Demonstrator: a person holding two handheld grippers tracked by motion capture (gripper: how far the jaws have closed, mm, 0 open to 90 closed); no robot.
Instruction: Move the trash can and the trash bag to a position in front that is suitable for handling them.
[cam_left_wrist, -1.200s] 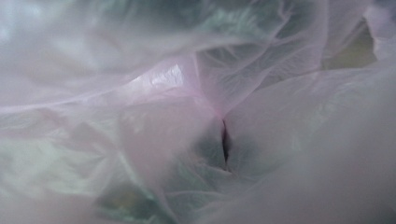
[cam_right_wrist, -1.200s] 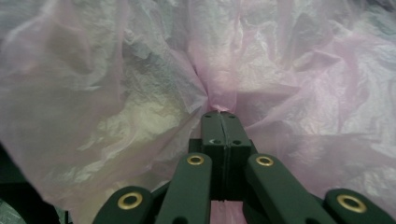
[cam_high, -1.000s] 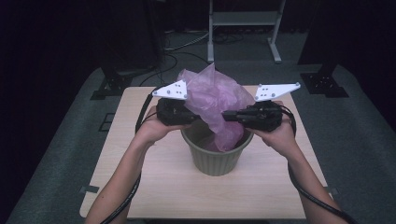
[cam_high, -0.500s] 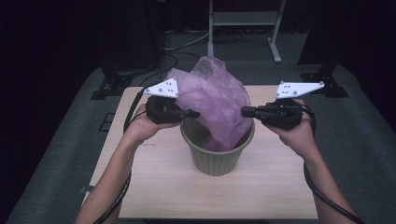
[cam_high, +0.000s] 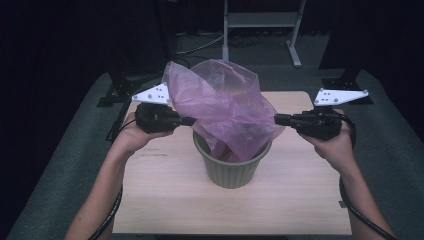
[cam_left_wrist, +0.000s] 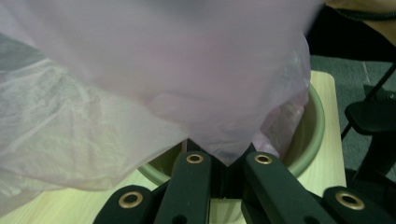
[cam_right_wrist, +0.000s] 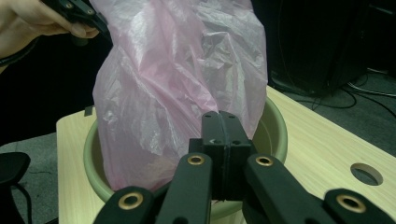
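Pink plastic bag (cam_high: 225, 107) billowing over green bin (cam_high: 231, 167), mid-desk.

Left hand-held gripper (cam_high: 192, 121) is clamping the bag's left edge; right hand-held gripper (cam_high: 278, 119) is pinching the right edge, jaws together on the film. The bag's lower part is sitting inside the bin, its puffed top blocking the far desk. Pale wooden desk (cam_high: 165, 200) is carrying the bin; dark grey carpet (cam_high: 60, 165) is lying around it, with a metal stand (cam_high: 260, 20) and cables (cam_high: 200, 47) behind in a dim room.
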